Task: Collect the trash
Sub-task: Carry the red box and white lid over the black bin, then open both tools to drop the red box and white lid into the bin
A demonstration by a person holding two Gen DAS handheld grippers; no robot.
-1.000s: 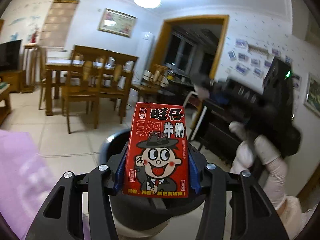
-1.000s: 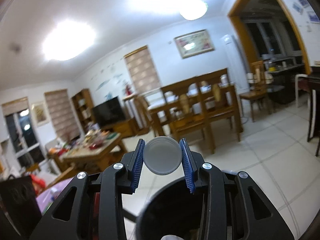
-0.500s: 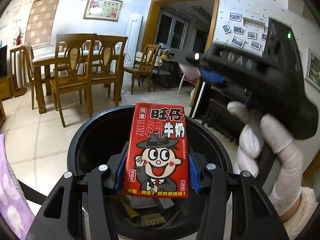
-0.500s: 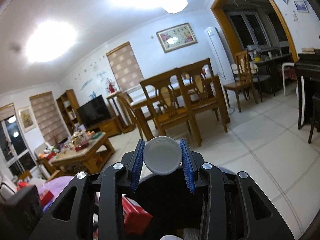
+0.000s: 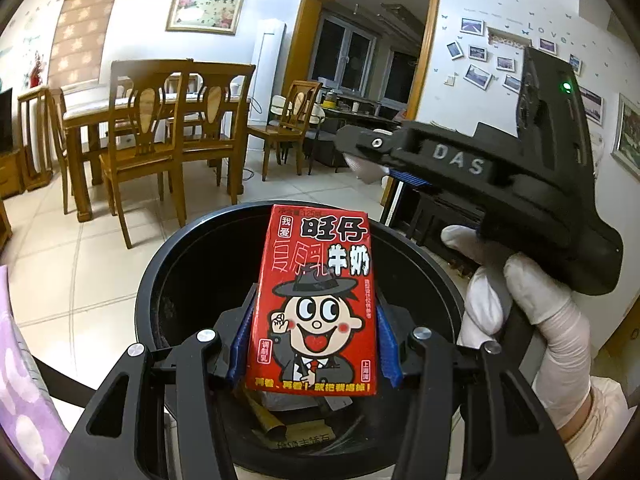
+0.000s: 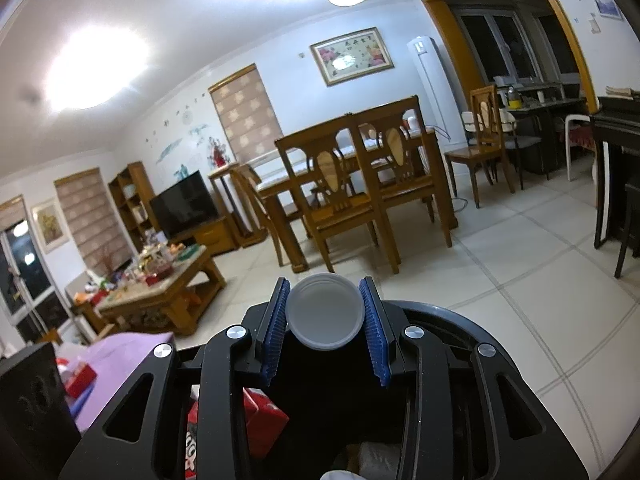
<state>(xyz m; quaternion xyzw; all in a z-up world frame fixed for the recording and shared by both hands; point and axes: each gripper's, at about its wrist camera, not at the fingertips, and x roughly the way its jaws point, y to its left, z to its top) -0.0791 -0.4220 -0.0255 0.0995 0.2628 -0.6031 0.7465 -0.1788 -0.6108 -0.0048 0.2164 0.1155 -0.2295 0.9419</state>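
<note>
The lower part of the black trash bin [image 5: 152, 300] is cut off by the frame edge in the left wrist view, and its contents are mostly hidden behind the left gripper [image 5: 314, 344] and the red milk carton [image 5: 316, 300]; only a brownish paper scrap [image 5: 266, 420] and some dim wrappers are made out at the bottom. In the right wrist view the bin [image 6: 448, 316] is largely blocked by the right gripper [image 6: 325, 322]; a red carton corner [image 6: 266, 420] is glimpsed through the frame, details unclear. The right gripper [image 5: 404, 176] is seen from the side in the left view, held by a white-gloved hand [image 5: 520, 308]; its far finger is hidden.

The carton is held upright between the left jaws, blue pads pressed on both side faces, directly over the bin opening. A white round cap [image 6: 325, 311] is clamped between the right jaws at the tips, above the bin's near rim.
</note>
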